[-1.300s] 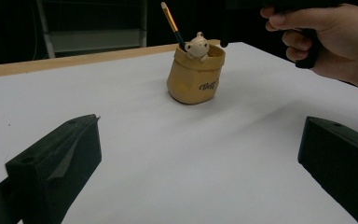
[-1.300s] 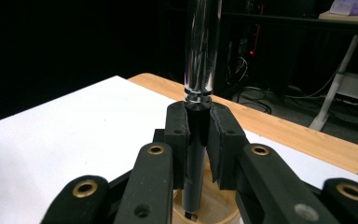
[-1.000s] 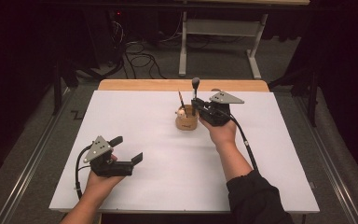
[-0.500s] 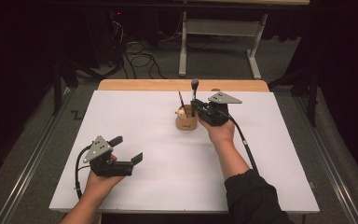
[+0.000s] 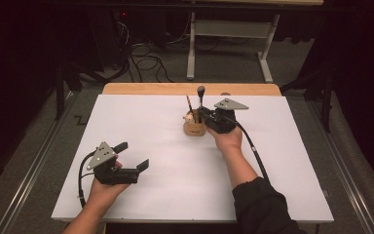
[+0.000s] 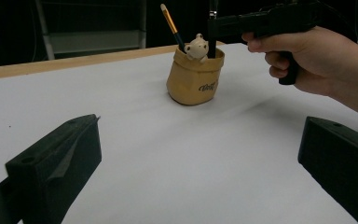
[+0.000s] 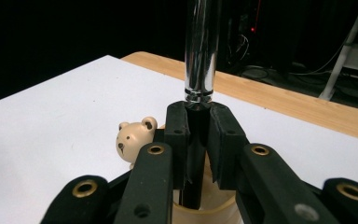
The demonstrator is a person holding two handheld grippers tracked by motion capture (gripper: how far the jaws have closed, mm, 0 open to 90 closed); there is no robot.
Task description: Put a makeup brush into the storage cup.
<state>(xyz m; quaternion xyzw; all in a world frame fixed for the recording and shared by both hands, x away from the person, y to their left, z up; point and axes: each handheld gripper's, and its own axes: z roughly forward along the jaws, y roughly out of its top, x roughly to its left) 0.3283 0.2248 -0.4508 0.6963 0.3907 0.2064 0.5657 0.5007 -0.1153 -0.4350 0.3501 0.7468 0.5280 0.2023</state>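
Note:
A tan pen holder (image 5: 194, 128) stands upright near the middle of the white table top (image 5: 141, 122), with a small cream bear (image 6: 197, 46) at its rim. A thin brush (image 6: 171, 23) leans out of it. My right gripper (image 5: 200, 113) is right above the holder's right side and is shut on a black pen with a silver upper barrel (image 7: 199, 51). The pen is upright and its lower end is inside the holder (image 7: 205, 212), beside the bear (image 7: 133, 137). My left gripper (image 5: 132, 156) rests near the front left, open and holding nothing, its jaws wide apart in the left gripper view (image 6: 199, 135).
A bare wooden strip (image 5: 190, 88) runs along the table's far edge. Behind the table stand a metal frame (image 5: 229, 44) and loose cables (image 5: 141, 61) on the floor. The right gripper's cable (image 5: 253, 151) trails along the forearm.

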